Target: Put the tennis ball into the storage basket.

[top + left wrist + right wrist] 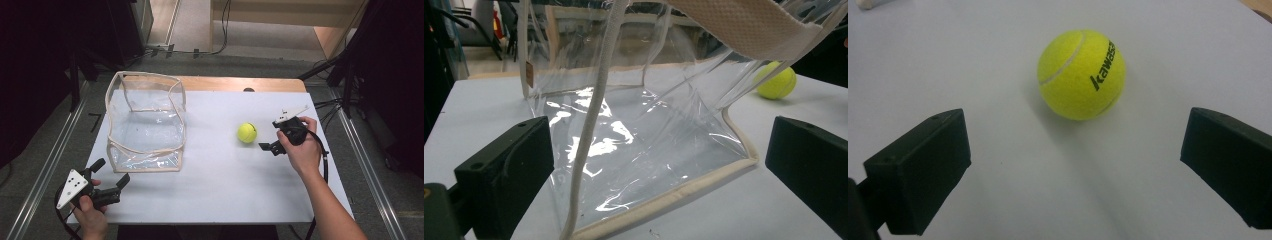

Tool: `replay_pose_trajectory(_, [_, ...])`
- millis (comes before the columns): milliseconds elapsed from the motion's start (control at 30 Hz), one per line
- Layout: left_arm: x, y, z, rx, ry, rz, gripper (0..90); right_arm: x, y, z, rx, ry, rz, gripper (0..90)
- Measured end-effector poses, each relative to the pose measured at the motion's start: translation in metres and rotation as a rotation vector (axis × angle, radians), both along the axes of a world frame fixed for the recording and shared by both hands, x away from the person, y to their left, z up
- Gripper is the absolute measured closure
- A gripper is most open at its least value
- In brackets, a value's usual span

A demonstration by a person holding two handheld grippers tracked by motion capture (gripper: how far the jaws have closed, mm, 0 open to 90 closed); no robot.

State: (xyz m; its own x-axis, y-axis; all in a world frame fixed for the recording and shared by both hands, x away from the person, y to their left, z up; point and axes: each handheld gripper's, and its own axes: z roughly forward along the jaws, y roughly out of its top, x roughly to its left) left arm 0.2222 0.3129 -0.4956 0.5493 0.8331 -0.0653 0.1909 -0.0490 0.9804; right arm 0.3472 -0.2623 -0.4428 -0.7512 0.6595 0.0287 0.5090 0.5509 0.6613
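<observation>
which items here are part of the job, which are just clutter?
In play:
- tennis ball, on the table, ahead of the open right gripper
- clear bag, upright, ahead of the open left gripper

Lying about:
- cables on the floor behind the table

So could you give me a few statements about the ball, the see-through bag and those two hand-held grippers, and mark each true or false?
1. The tennis ball lies inside the clear bag. False: it rests on the white table, apart from the bag.
2. The right hand-held gripper is open, with the ball ahead of its jaws. True.
3. The left hand-held gripper is shut on the bag's strap. False: its jaws stand wide apart, gripping nothing.
4. The bag stands with its mouth open. True.
5. The ball is red. False: it is yellow-green with dark lettering.
</observation>
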Motion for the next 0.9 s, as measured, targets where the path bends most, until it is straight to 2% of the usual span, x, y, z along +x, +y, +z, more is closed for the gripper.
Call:
replay_pose_trajectory(367, [0.0, 0.0, 0.0, -0.005, -0.001, -0.004, 0.0, 0.017, 0.013, 0.001, -0.055, 0.026, 0.04, 0.0])
replay_pose_trajectory(433, [0.0, 0.0, 0.0, -0.005, -0.001, -0.005, 0.0, 0.022, 0.016, 0.001, -0.076, 0.035, 0.046, 0.0])
replay_pose_trajectory(633, [0.0, 0.0, 0.0, -0.007, 0.0, -0.006, 0.0, 0.03, 0.021, 0.001, -0.096, 0.042, 0.068, 0.0])
replay_pose_trajectory(667, [0.0, 0.0, 0.0, -0.007, -0.001, -0.007, 0.0, 0.032, 0.024, 0.001, -0.11, 0.045, 0.076, 7.7])
replay_pose_trajectory(767, [0.0, 0.0, 0.0, -0.007, -0.001, -0.007, 0.0, 0.036, 0.026, 0.001, -0.123, 0.046, 0.088, 10.5])
replay_pose_trajectory(800, [0.0, 0.0, 0.0, -0.007, -0.001, -0.007, 0.0, 0.04, 0.027, 0.0, -0.117, 0.069, 0.098, 10.5])
replay_pose_trajectory(900, [0.0, 0.0, 0.0, -0.007, 0.0, -0.007, 0.0, 0.046, 0.03, -0.001, -0.136, 0.081, 0.1, 10.4])
